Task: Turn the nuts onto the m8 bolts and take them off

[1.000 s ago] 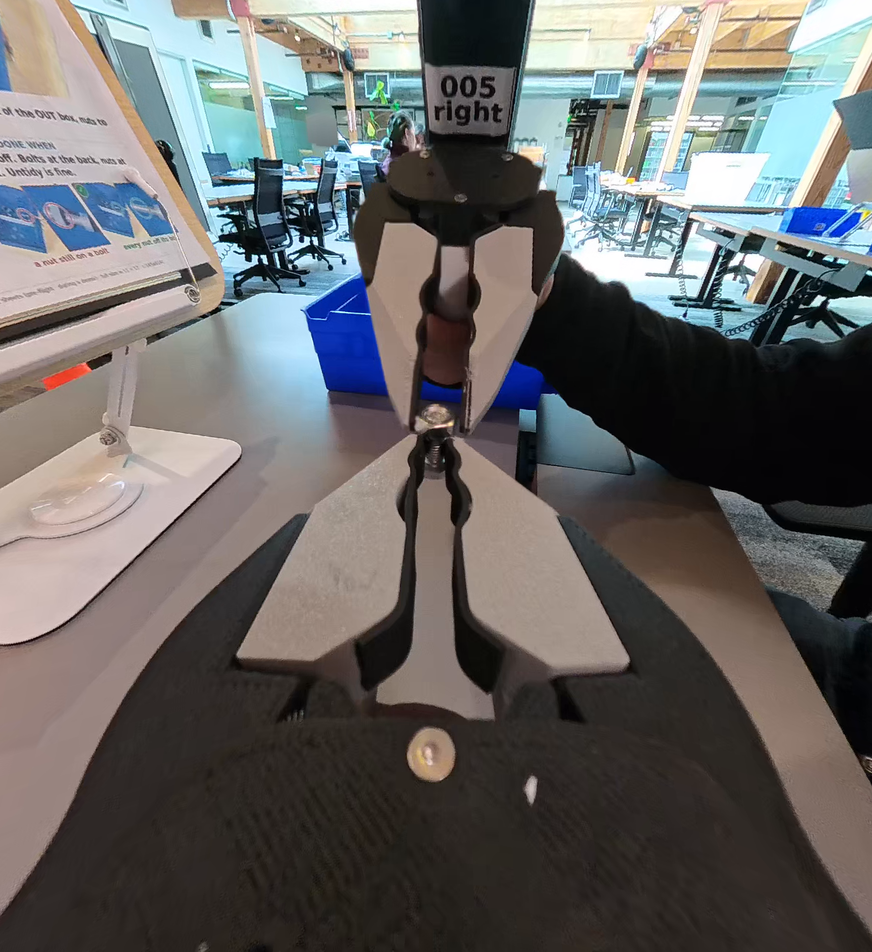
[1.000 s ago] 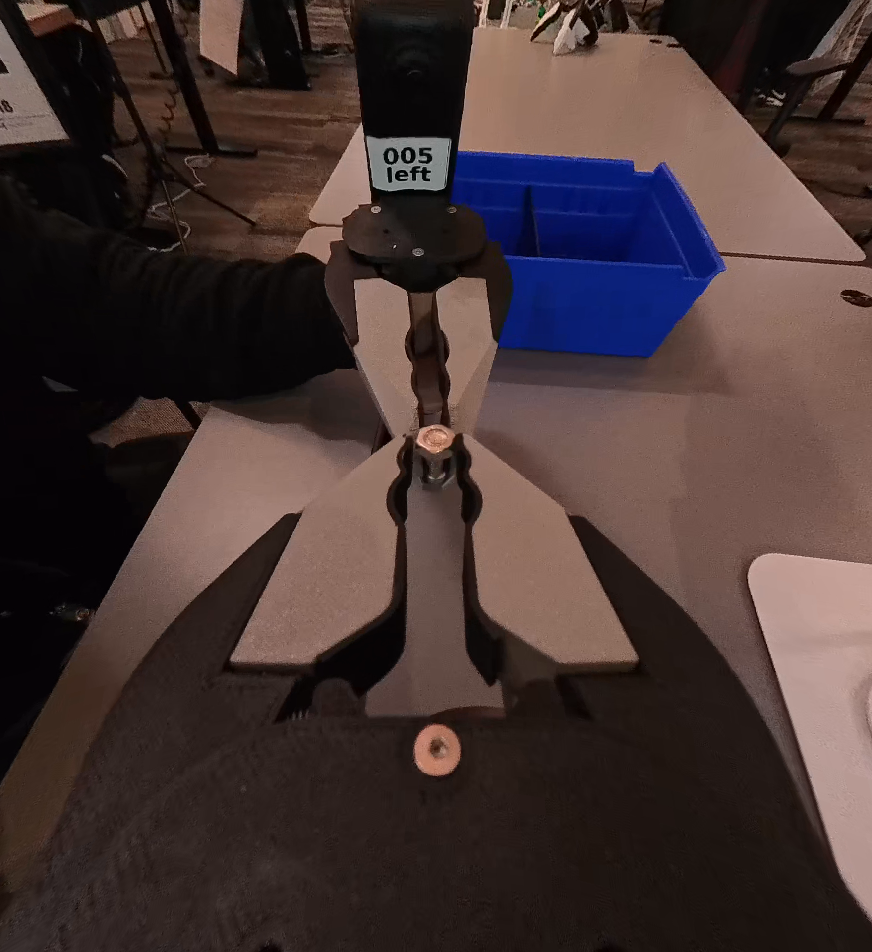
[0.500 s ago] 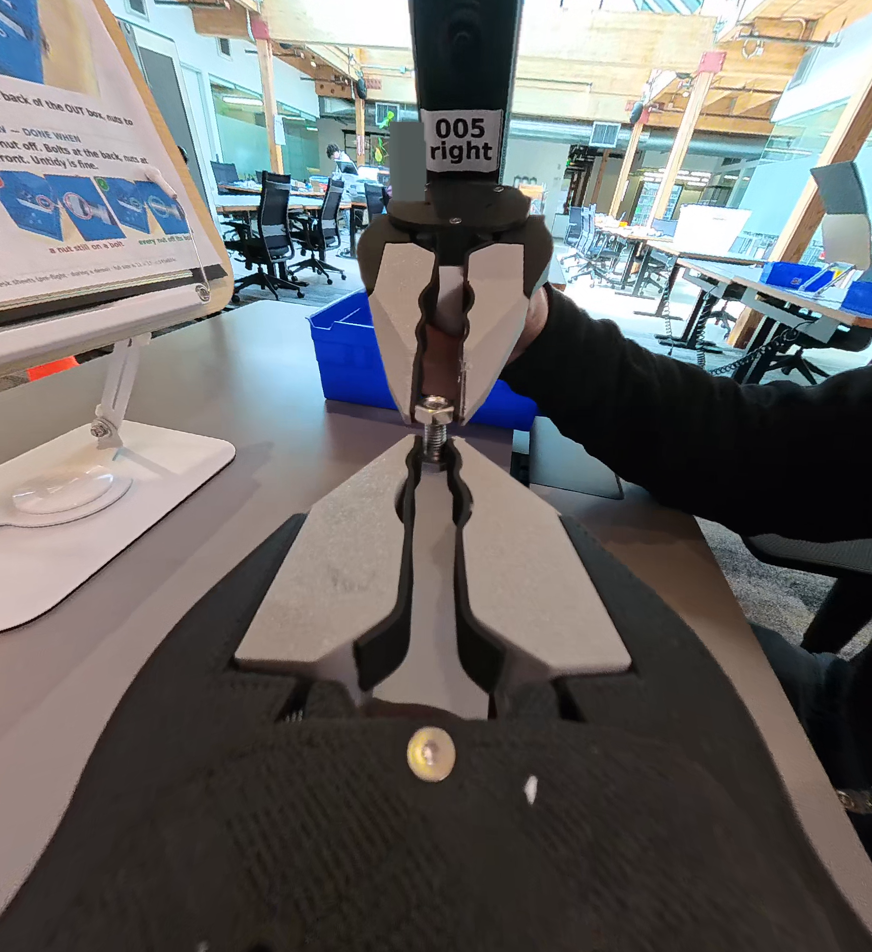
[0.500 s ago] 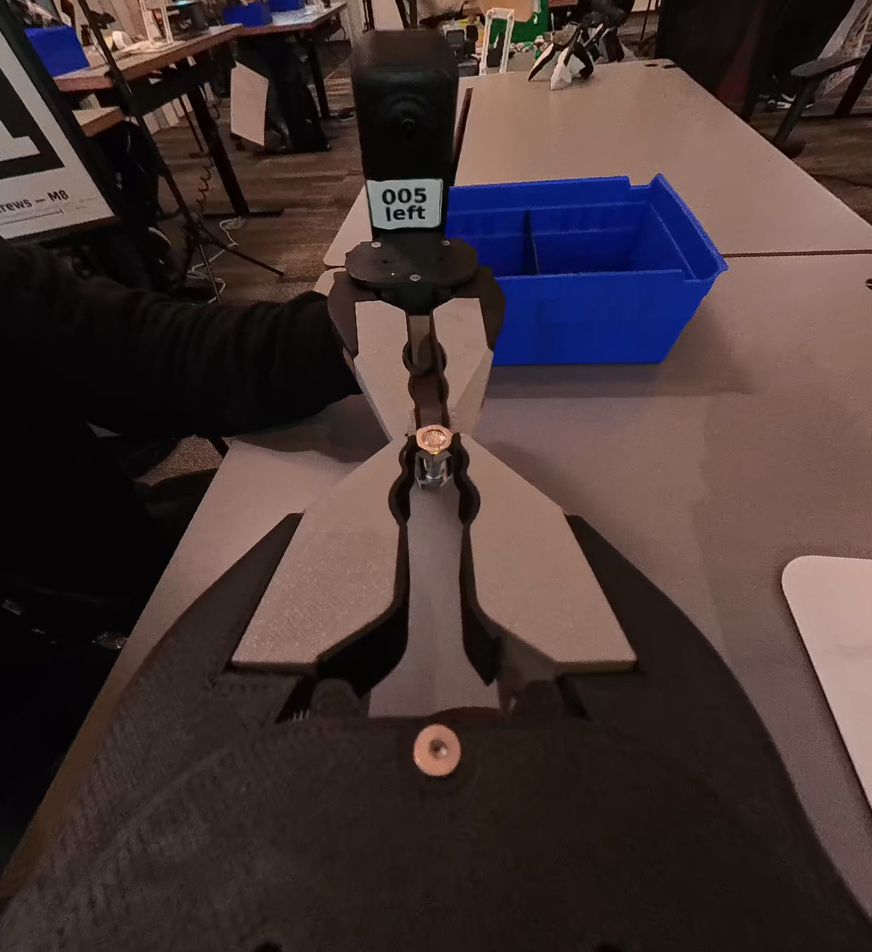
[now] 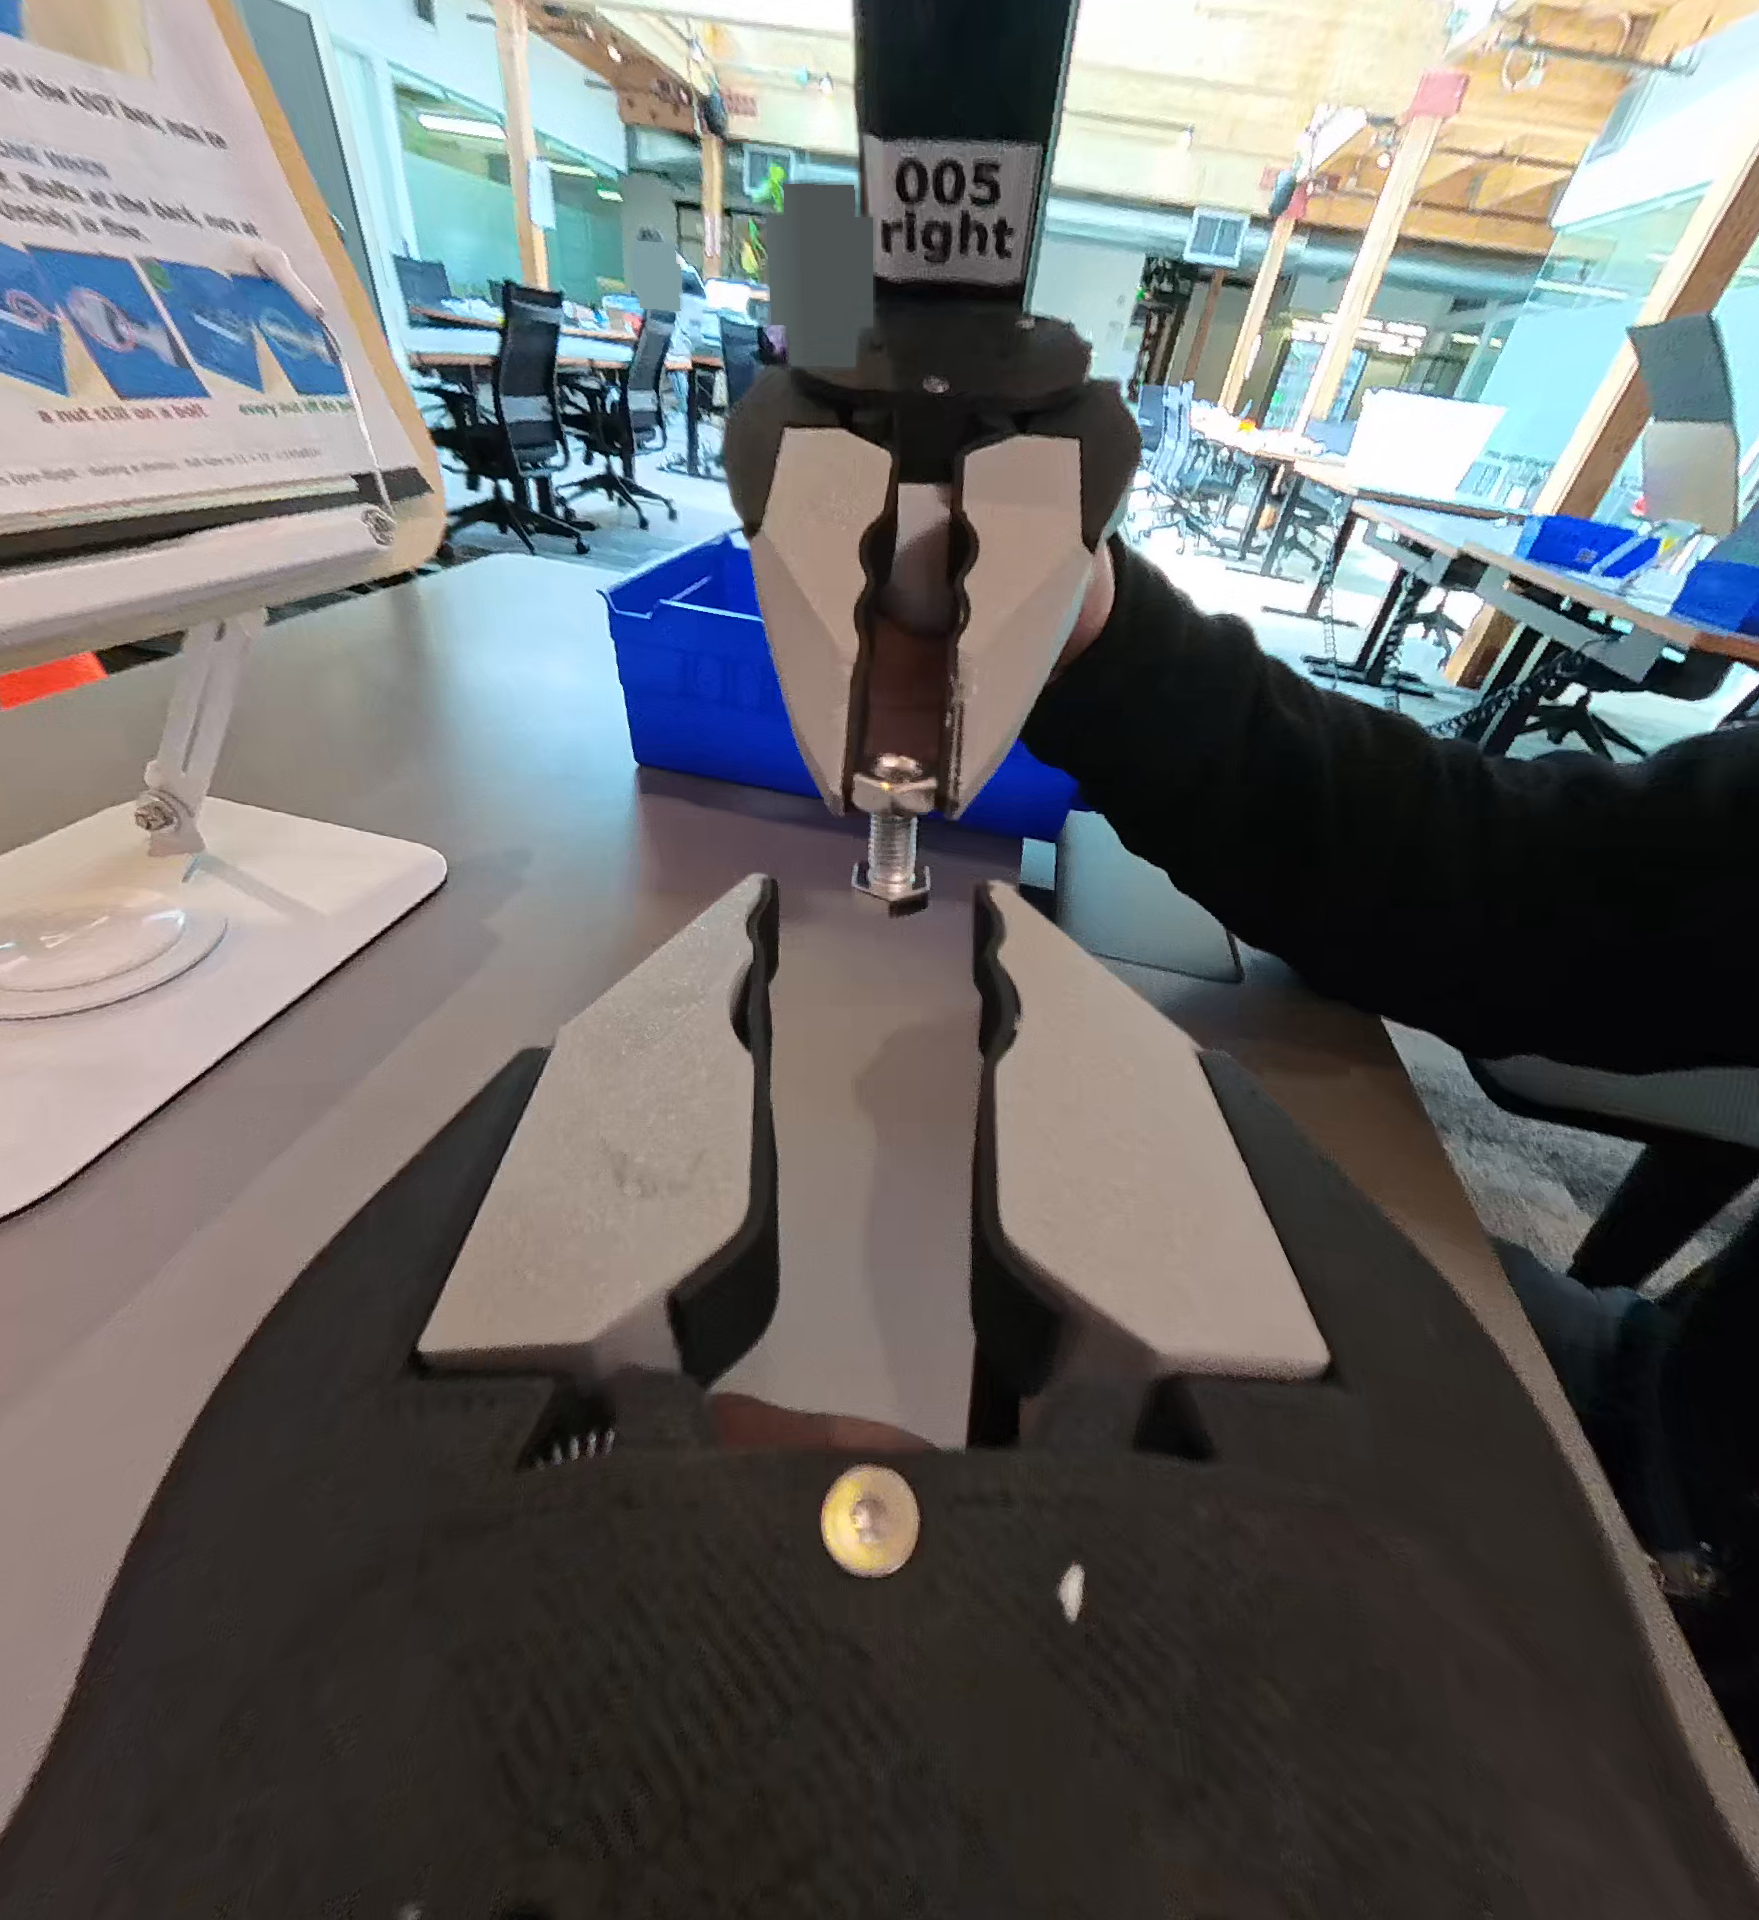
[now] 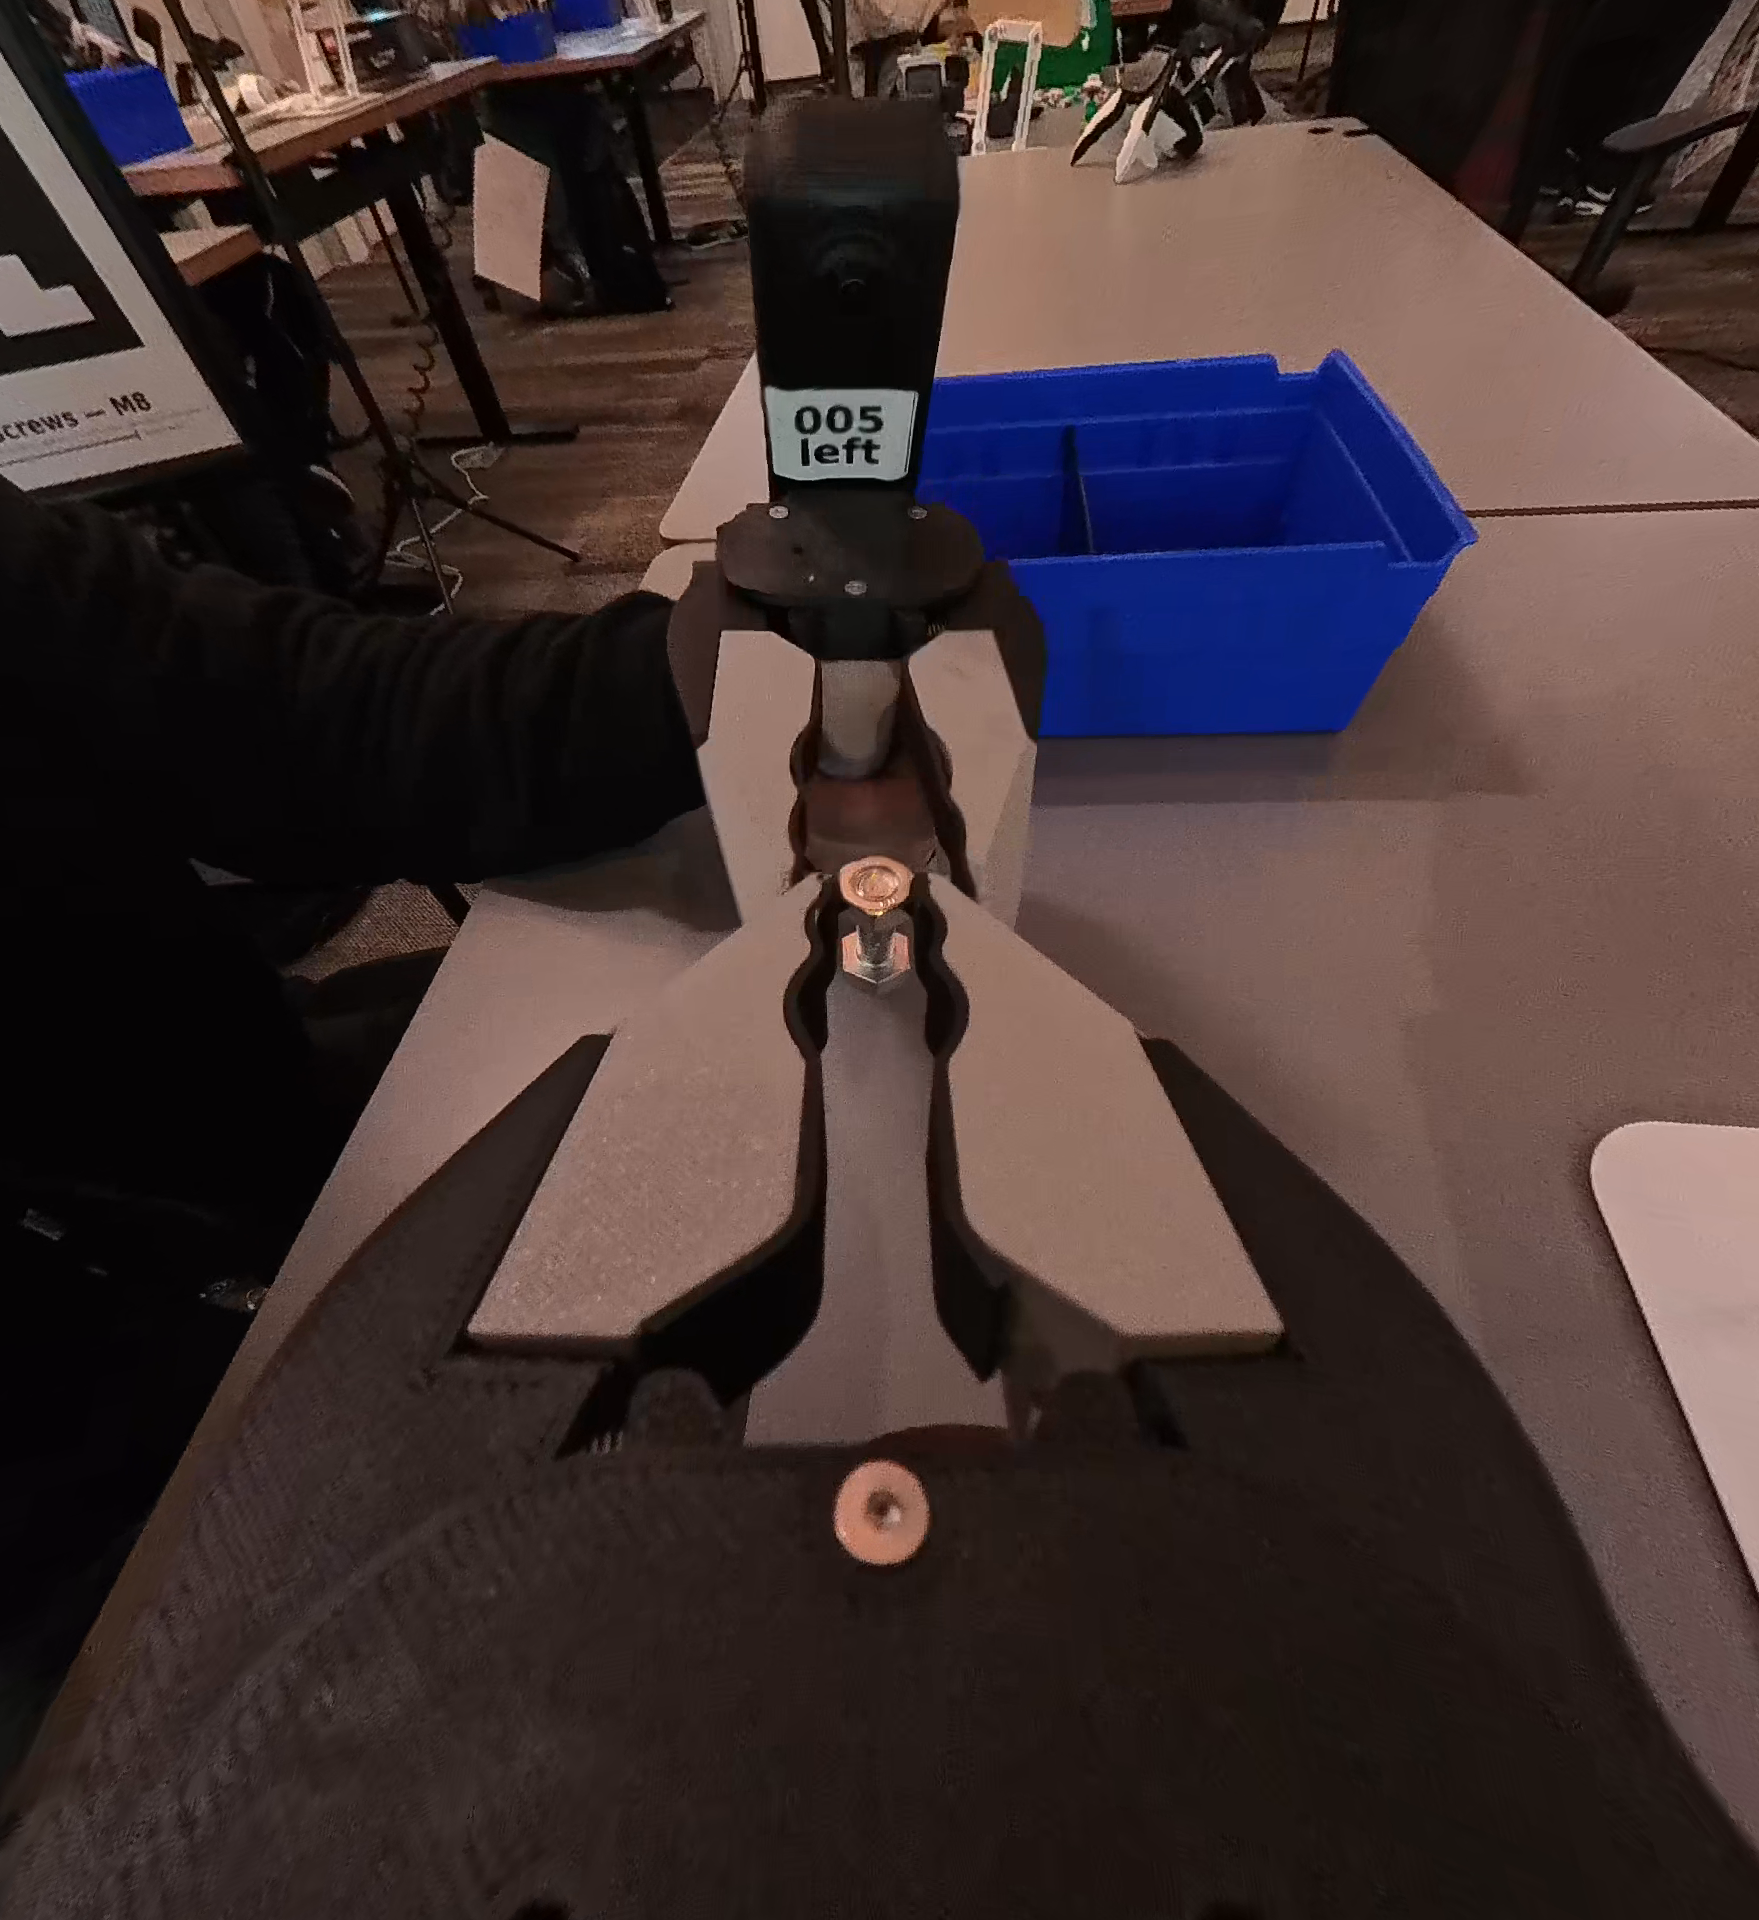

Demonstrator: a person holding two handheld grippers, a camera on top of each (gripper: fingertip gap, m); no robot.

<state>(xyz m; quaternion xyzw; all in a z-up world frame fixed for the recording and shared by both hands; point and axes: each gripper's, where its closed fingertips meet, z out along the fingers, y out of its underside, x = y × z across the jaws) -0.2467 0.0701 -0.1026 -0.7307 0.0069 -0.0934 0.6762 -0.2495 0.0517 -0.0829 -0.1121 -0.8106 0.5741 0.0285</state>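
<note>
A silver M8 bolt with a nut (image 5: 890, 847) stands roughly upright above the grey table (image 5: 439, 727). My right gripper (image 5: 890, 800) is shut on its upper hex end. A bare thread and a second hex piece (image 5: 890, 883) hang below. In the right wrist view the bolt (image 6: 873, 940) shows between my right gripper's (image 6: 873, 909) fingertips. I cannot tell which hex end is the nut. My left gripper (image 5: 875, 920) is open, its fingertips on either side of the lower hex end and apart from it. It also faces me in the right wrist view (image 6: 873, 868).
A blue divided bin (image 6: 1218, 644) stands on the table behind the grippers and also shows in the left wrist view (image 5: 688, 665). A white stand (image 5: 127, 935) with an instruction sheet is at the left. A person's black sleeve (image 5: 1374, 831) reaches in from the right. My left and right fingertips are right by each other.
My left gripper was shut on the lower end of the bolt and has opened and let go. My right gripper keeps its hold on the upper end.
</note>
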